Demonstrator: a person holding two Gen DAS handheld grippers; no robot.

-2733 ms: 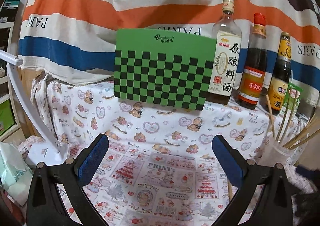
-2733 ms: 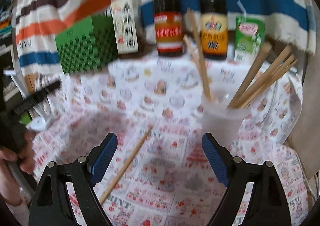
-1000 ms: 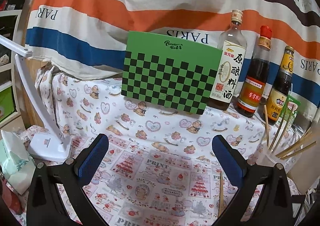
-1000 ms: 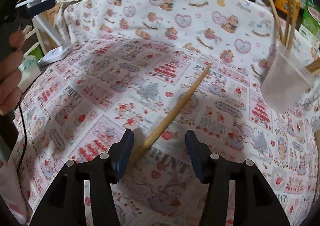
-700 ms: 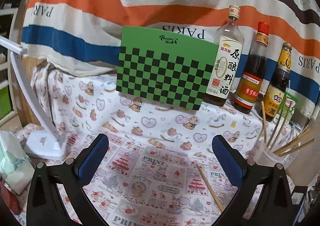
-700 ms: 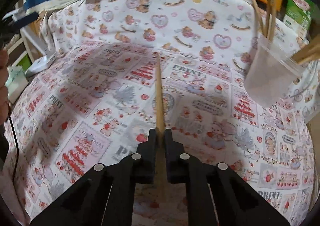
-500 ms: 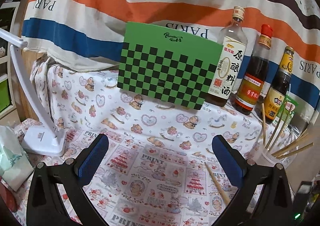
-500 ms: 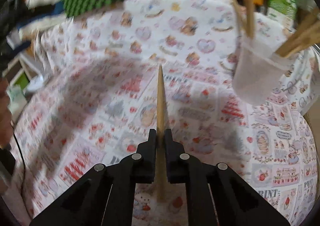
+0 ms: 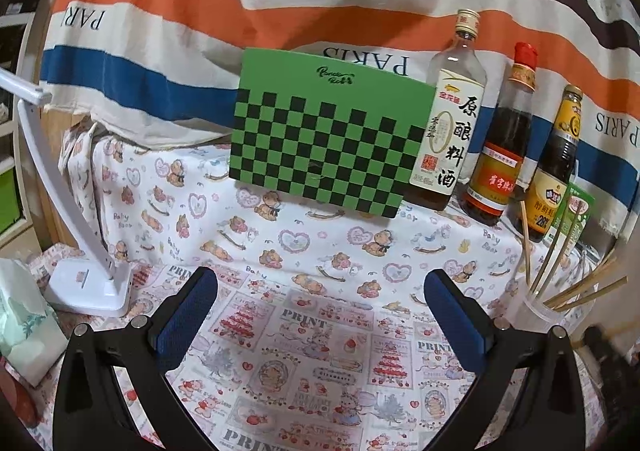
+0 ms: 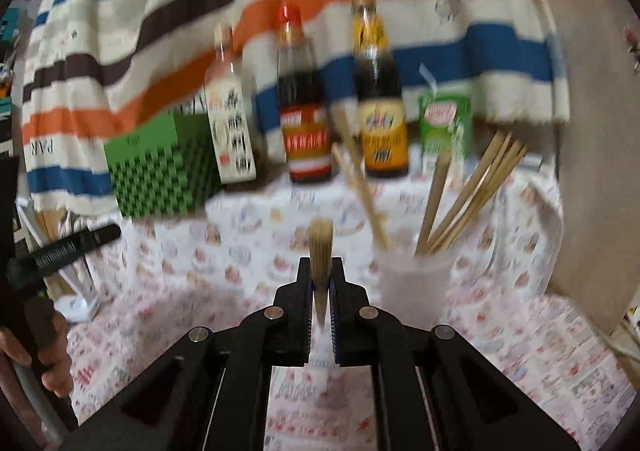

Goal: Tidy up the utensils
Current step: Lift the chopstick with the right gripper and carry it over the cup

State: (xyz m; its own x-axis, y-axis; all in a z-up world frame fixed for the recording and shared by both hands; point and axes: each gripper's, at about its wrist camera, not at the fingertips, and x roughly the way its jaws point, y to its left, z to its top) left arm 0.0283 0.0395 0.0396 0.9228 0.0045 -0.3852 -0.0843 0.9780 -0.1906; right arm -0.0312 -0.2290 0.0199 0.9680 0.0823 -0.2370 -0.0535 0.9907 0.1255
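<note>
Right gripper (image 10: pixel 320 283) pinches one chopstick (image 10: pixel 320 247) just left of the cup (image 10: pixel 412 283), needs tipping in; left gripper (image 9: pixel 320 315) spread, empty.

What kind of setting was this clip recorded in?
Probably a home table rigged for recording, not a real kitchen: a bear-print cloth covers it, a striped towel hangs as backdrop, and sauce bottles stand beside a cup of chopsticks.
</note>
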